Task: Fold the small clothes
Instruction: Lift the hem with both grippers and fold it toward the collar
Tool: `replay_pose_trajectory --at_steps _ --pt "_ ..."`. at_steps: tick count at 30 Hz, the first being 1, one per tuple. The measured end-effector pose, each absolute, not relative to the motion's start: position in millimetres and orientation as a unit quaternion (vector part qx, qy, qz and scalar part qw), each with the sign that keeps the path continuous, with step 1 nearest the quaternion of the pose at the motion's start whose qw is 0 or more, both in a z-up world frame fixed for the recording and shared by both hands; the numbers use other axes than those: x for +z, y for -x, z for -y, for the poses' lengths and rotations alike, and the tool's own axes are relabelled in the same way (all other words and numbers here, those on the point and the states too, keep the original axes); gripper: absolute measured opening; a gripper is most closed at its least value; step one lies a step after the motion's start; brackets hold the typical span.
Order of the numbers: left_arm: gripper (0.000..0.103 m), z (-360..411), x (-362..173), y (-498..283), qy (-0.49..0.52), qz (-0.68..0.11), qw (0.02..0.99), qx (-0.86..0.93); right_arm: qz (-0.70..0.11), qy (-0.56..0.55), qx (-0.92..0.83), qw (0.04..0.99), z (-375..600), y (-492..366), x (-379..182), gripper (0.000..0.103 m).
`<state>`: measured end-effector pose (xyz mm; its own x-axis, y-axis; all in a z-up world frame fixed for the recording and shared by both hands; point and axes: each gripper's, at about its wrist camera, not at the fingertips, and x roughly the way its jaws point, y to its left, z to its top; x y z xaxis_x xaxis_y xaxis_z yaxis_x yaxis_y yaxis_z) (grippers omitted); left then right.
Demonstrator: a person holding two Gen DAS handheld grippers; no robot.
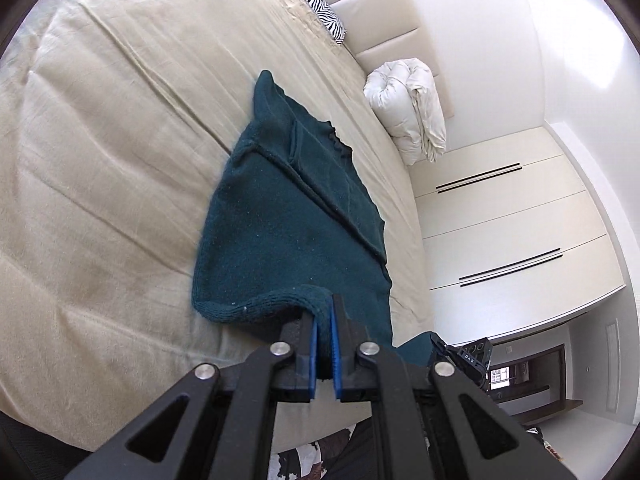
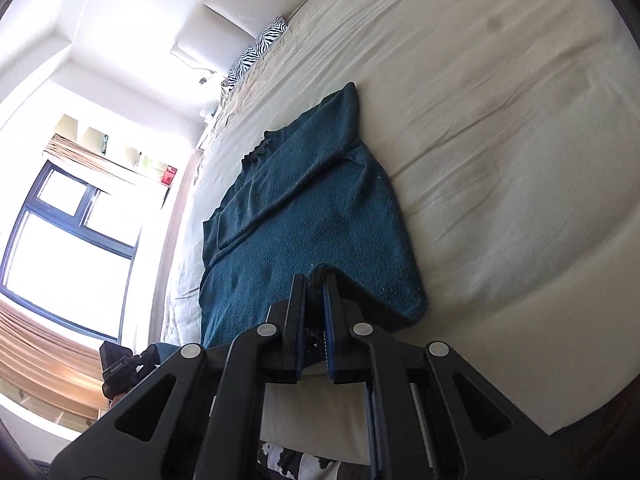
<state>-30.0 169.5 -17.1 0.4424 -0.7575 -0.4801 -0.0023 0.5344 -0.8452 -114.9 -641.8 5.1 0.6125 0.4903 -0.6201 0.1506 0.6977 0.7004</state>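
Observation:
A dark teal knitted sweater (image 1: pixel 288 216) lies stretched out on the beige bed sheet (image 1: pixel 100 160), its sleeves folded in over the body and its neck at the far end. My left gripper (image 1: pixel 325 312) is shut on the sweater's near hem, which is lifted off the sheet between the blue pads. In the right wrist view the same sweater (image 2: pixel 312 208) runs away from me, and my right gripper (image 2: pixel 316 280) is shut on the other near hem corner, raised above the bed sheet (image 2: pixel 500 140). The other gripper (image 1: pixel 468 354) shows at the right edge of the sweater.
A zebra-print pillow (image 1: pixel 316 4) and a rolled white duvet (image 1: pixel 412 112) lie by the padded headboard (image 1: pixel 384 12). White wardrobe doors (image 1: pixel 512 216) stand beyond the bed. A window (image 2: pixel 68 240) with curtains is on the other side. The zebra-print pillow (image 2: pixel 258 50) shows there too.

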Motion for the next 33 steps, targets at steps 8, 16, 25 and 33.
replay_pose_trajectory --at_steps 8,16,25,33 --pt "0.007 -179.3 -16.9 -5.1 0.445 -0.446 0.738 -0.241 -0.403 -0.375 0.088 0.830 654.3 77.9 17.8 0.007" --pt "0.007 -178.0 -18.3 -46.2 0.459 -0.443 0.735 -0.231 -0.398 -0.351 0.075 0.844 650.4 34.6 23.3 0.007" --pt "0.007 -175.9 -16.3 -86.5 0.476 -0.435 0.730 -0.227 -0.389 -0.363 0.061 0.844 655.3 -11.8 11.9 0.007" --pt "0.007 -170.7 -19.4 -128.3 0.479 -0.434 0.732 -0.215 -0.390 -0.347 0.045 0.852 650.9 -60.1 0.3 0.007"
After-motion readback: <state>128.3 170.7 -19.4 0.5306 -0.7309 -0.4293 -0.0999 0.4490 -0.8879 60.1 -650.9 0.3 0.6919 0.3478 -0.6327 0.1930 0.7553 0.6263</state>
